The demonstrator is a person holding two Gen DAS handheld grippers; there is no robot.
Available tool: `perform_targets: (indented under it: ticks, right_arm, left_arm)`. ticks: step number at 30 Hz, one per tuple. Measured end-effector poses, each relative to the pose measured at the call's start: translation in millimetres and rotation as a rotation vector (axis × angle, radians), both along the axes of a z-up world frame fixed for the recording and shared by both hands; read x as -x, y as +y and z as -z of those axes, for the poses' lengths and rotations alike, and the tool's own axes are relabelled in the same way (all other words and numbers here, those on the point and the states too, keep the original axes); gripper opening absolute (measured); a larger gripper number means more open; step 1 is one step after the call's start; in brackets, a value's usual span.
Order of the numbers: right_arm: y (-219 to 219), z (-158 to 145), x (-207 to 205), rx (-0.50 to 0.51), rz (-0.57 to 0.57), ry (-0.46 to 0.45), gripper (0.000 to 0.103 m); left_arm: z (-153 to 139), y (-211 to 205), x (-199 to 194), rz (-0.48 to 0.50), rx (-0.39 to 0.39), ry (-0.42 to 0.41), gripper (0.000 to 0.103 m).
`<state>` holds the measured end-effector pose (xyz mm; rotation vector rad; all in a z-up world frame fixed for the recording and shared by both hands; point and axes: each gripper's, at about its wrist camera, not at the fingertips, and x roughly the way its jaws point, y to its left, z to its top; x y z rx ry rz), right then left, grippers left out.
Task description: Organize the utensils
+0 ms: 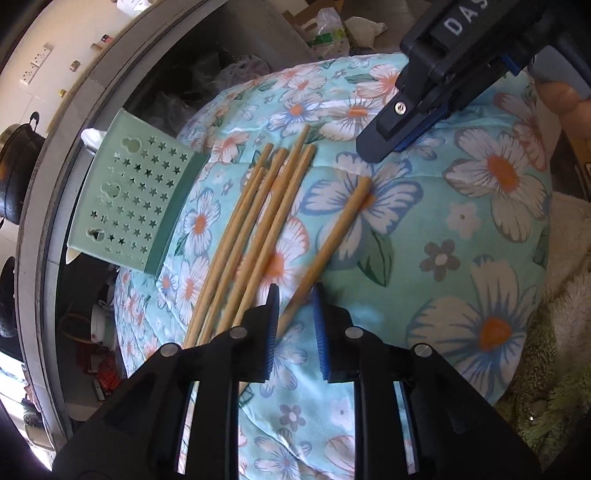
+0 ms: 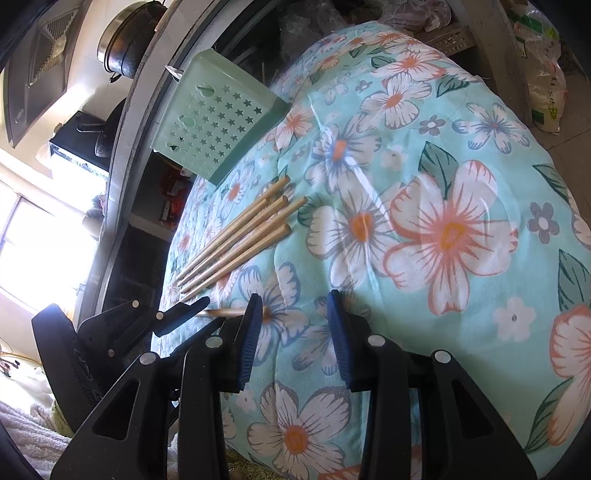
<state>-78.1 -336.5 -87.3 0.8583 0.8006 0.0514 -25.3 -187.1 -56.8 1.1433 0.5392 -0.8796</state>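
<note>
Several wooden chopsticks (image 1: pixel 255 225) lie side by side on a floral quilt (image 1: pixel 443 229). One separate chopstick (image 1: pixel 332 240) lies to their right; its near end runs between the pads of my left gripper (image 1: pixel 295 295), which is open around it. A green perforated utensil holder (image 1: pixel 136 199) lies on its side at the quilt's far left edge. My right gripper (image 1: pixel 388 147) hovers above the quilt past the chopsticks. In the right wrist view the right gripper (image 2: pixel 295 306) is open and empty, the chopstick bundle (image 2: pixel 236 236) and holder (image 2: pixel 214 125) ahead left, the left gripper (image 2: pixel 177 314) at lower left.
A grey curved rail (image 1: pixel 48 177) borders the quilt's left side, with dark clutter below it. Pots (image 2: pixel 125 40) hang beyond. Plastic bags (image 1: pixel 328 33) sit at the far end. A fuzzy green-white blanket (image 1: pixel 565 332) lies to the right.
</note>
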Motion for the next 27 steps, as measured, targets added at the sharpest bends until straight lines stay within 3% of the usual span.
perform_targets:
  ticks: [3,10,17,27]
  right_arm:
    - [-1,1,0,-0.010,0.004,-0.001,0.036]
    - [-3,1,1,-0.020,0.013,-0.001,0.036]
    - [-9,5,4,-0.070,0.029,-0.005,0.036]
    - [-19,6,10,-0.189,0.065,-0.026,0.036]
  left_arm:
    - [-7,-5,1,0.050,0.003,0.024,0.040]
    - [-4,-23,3,0.126,-0.014,0.067,0.041]
    - [-1,-40,-3,0.124,0.009,0.164,0.016]
    - [-23,-33,-2,0.078,0.094,0.130,0.013]
